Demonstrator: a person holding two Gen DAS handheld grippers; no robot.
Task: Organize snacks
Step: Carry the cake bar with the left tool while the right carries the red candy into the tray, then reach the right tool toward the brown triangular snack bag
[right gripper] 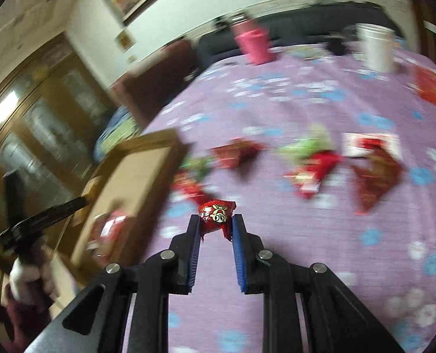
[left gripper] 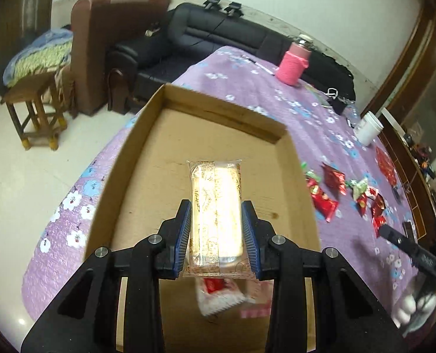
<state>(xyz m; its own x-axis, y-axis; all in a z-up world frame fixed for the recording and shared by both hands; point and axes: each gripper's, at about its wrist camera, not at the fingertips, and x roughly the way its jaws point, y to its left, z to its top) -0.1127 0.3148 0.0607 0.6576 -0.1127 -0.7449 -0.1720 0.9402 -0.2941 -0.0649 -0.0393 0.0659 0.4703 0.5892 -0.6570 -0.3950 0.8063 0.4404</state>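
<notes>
Hovering above the shallow brown cardboard box [left gripper: 135, 158], the left gripper [left gripper: 216, 206] pinched a long clear-wrapped pale cake bar [left gripper: 216, 206] by its two long edges, lengthwise between the blue pads, probably so it could be set down flat on the box floor. Beneath it, near the box's near end, lay a white-and-red snack packet [left gripper: 218, 297], suggesting the box was the collecting place. The right gripper [right gripper: 217, 219] squeezed a small round red foil candy [right gripper: 216, 216] right at its fingertips, above the purple flowered tablecloth [right gripper: 306, 250] and just beside the box, seemingly bound there too. Several loose red and green wrapped snacks [right gripper: 315, 167] lay scattered on the cloth, so much sorting looked left.
</notes>
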